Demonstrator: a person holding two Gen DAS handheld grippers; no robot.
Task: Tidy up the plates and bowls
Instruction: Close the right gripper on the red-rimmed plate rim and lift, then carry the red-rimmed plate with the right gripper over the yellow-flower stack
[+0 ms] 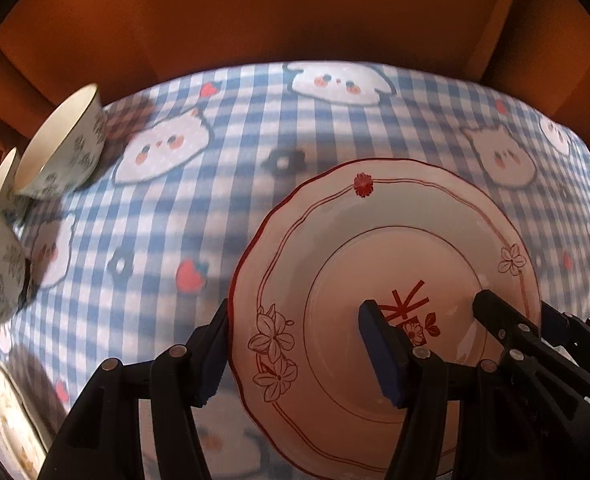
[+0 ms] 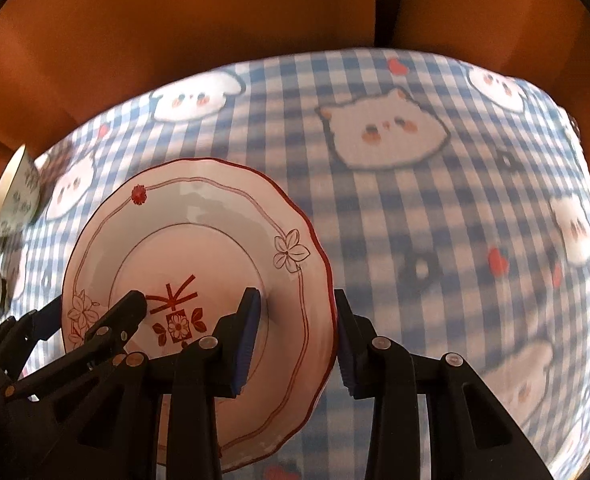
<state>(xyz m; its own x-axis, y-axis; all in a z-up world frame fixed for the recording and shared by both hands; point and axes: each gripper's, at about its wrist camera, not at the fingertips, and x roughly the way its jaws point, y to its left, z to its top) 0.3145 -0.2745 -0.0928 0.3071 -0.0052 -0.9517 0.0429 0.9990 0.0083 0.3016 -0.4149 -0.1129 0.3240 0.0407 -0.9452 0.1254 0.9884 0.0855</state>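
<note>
Two black grippers share one plate. From the left wrist view, the white scalloped plate with a red rim line and red flower drawings (image 1: 375, 288) sits low and right over the blue-and-white checked tablecloth printed with cat faces (image 1: 223, 184). The left gripper (image 1: 299, 344) straddles the plate's left rim: one blue-padded finger (image 1: 211, 356) lies outside against the edge, the other over the plate's well, so the jaws look closed on the rim. The right gripper (image 1: 511, 320) comes in at lower right, one finger on the plate's face, its partner behind the rim. At far left, three cream bowls with a green leaf pattern (image 1: 63, 148) stand clustered on the cloth, well apart from the plate.

Over to the right wrist view: the plate (image 2: 199, 264) is lower left, and the right gripper (image 2: 295, 340) has its rim between the blue pads, clamped from the right side. The left gripper (image 2: 95, 320) holds the opposite edge. The bowls (image 2: 15, 196) crowd the left margin. Whether the plate is touching the tablecloth (image 2: 415, 220) or lifted off it, I cannot tell.
</note>
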